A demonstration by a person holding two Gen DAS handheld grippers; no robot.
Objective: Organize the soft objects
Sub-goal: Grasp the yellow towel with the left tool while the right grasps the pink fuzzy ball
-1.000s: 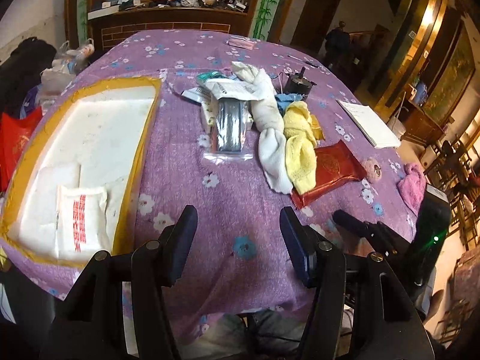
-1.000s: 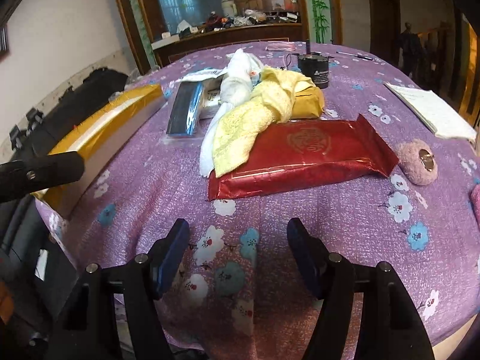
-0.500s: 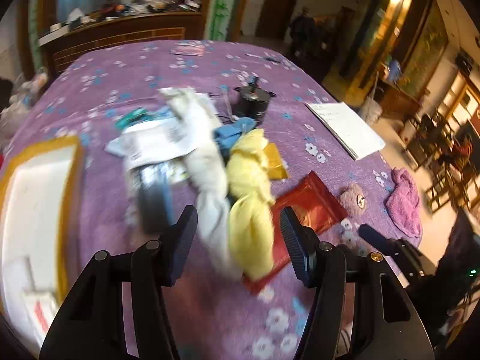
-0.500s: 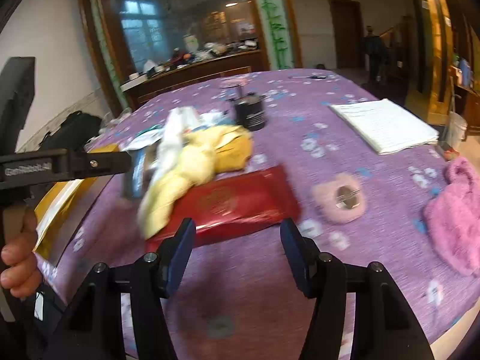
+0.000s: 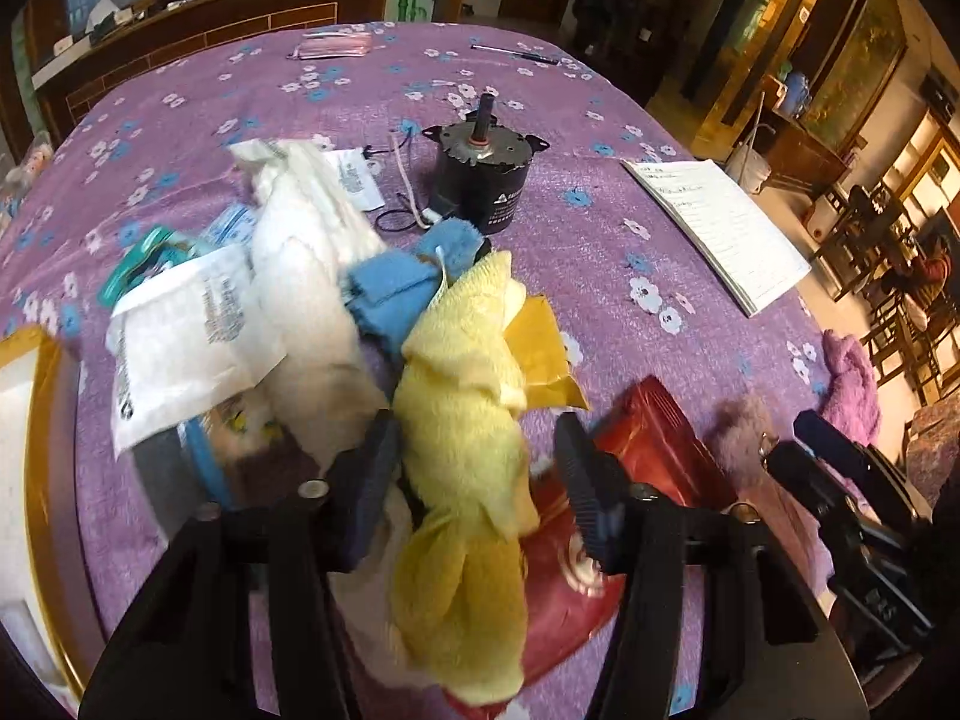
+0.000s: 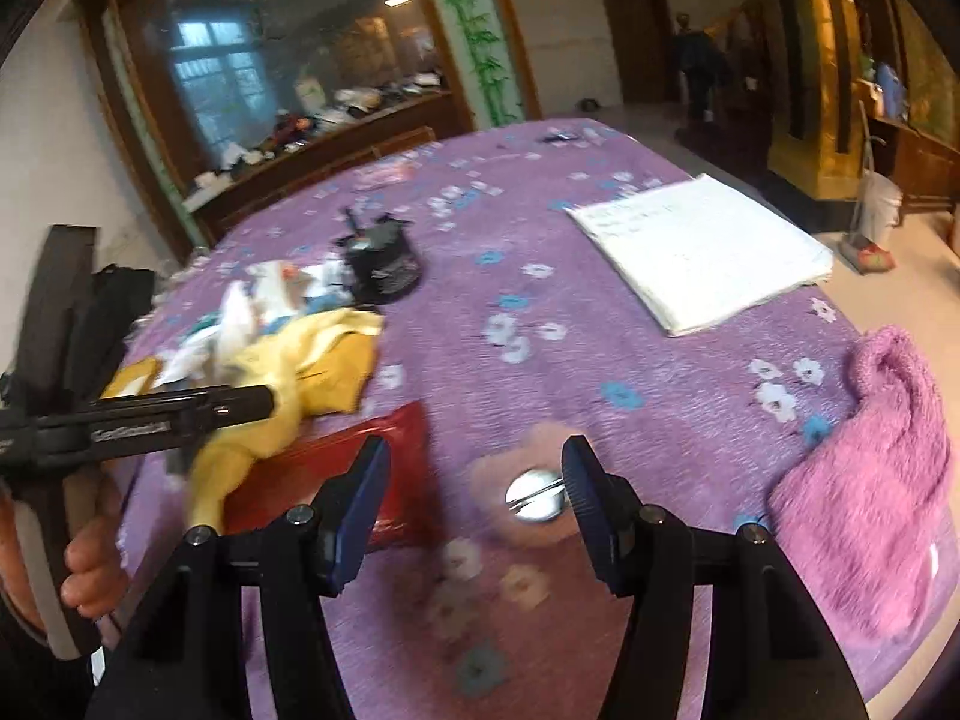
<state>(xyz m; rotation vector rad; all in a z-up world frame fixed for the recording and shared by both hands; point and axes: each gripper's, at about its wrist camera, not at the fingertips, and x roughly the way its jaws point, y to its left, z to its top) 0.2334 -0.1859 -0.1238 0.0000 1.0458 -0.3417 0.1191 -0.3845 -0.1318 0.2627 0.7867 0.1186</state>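
The left gripper [image 5: 477, 459] has its jaws spread wide, one on either side of a crumpled yellow terry cloth [image 5: 465, 420]; whether the pads touch the fabric cannot be told. That cloth lies in a heap near the middle of the round table with the purple flowered tablecloth [image 5: 600, 252], touching a white fluffy cloth [image 5: 306, 276] on its left and a folded blue cloth [image 5: 390, 288] behind it, and partly covering a glossy red foil packet [image 5: 654, 438]. A black cylindrical motor with a metal shaft [image 5: 483, 177] stands just behind the heap, and a white printed paper sachet [image 5: 186, 330] rests against the white cloth. The right gripper [image 6: 477, 492] has its jaws spread and empty, above a blurred small pink fuzzy round piece with a metal disc [image 6: 528, 492] near the table's near edge. A pink-purple fuzzy cloth [image 6: 870, 492] lies at the right edge, and a white open notebook [image 6: 702, 252] lies further back, near the far right edge.
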